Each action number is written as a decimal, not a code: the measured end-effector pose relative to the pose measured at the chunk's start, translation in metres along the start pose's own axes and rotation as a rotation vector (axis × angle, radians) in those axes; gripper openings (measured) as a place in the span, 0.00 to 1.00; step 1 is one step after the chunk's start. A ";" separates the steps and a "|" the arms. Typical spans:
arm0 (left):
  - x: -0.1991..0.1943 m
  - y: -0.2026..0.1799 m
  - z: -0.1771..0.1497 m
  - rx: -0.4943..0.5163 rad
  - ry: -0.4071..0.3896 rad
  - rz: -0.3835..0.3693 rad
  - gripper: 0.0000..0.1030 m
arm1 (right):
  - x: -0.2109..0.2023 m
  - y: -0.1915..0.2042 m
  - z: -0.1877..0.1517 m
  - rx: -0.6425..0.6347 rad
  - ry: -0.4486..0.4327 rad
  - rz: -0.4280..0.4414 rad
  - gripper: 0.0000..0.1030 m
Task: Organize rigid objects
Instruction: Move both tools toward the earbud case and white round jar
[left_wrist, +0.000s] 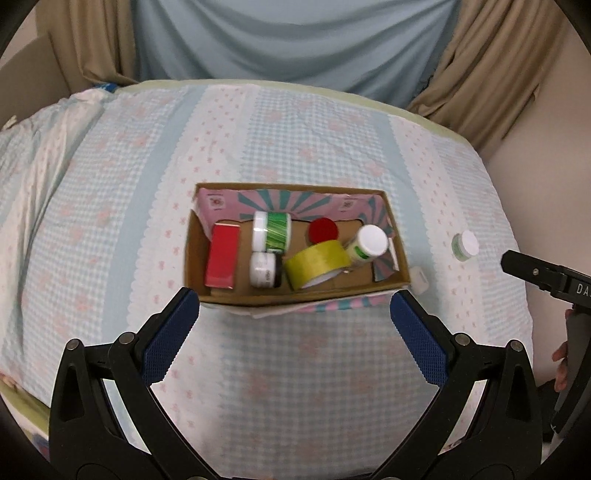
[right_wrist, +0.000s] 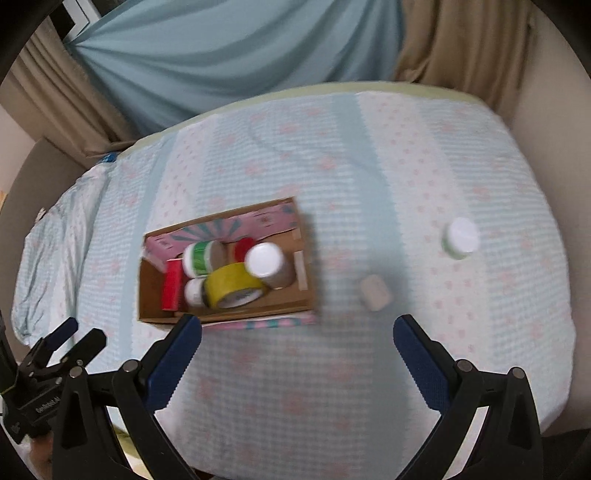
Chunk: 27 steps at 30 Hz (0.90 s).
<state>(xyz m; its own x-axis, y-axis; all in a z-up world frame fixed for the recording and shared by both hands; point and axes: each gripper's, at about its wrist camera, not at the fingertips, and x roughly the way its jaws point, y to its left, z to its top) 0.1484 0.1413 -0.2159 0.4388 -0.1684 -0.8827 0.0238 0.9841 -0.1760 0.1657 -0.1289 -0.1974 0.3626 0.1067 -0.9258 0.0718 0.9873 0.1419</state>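
A cardboard box (left_wrist: 402, 275) (right_wrist: 147, 295) lies on the bed. It holds a red carton (left_wrist: 222, 258), a green-banded jar (left_wrist: 272, 232), a small white jar (left_wrist: 264, 270), a yellow tape roll (left_wrist: 317, 263) (right_wrist: 232, 286), a red lid (left_wrist: 323, 229) and a white-capped bottle (left_wrist: 369, 244) (right_wrist: 264, 260). Outside it, to the right, lie a white-lidded green jar (left_wrist: 464, 245) (right_wrist: 459, 238) and a small white case (right_wrist: 375, 293) (left_wrist: 419, 279). My left gripper (left_wrist: 295, 314) is open just before the box's near wall. My right gripper (right_wrist: 297, 339) is open over bare sheet, below the small case.
The bed (left_wrist: 295, 369) has a pale blue checked sheet with pink flowers, rumpled at the left. Curtains (left_wrist: 295, 37) hang behind it and a wall runs along the right edge. The other gripper (left_wrist: 546, 277) shows at the right of the left wrist view, with a hand (left_wrist: 561, 369) below it.
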 end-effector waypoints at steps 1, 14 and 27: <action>0.001 -0.007 -0.002 0.001 0.004 -0.001 1.00 | -0.002 -0.007 -0.001 0.005 0.009 0.002 1.00; 0.007 -0.131 -0.038 -0.065 -0.075 0.148 1.00 | -0.026 -0.136 -0.011 -0.067 -0.083 -0.007 1.00; 0.101 -0.257 -0.062 -0.156 -0.027 0.159 1.00 | 0.025 -0.256 0.008 -0.169 -0.044 -0.041 1.00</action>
<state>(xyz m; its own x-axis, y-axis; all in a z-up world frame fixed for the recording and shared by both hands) 0.1312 -0.1320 -0.2864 0.4503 -0.0082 -0.8928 -0.1856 0.9772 -0.1026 0.1639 -0.3801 -0.2544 0.4031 0.0648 -0.9129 -0.0690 0.9968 0.0403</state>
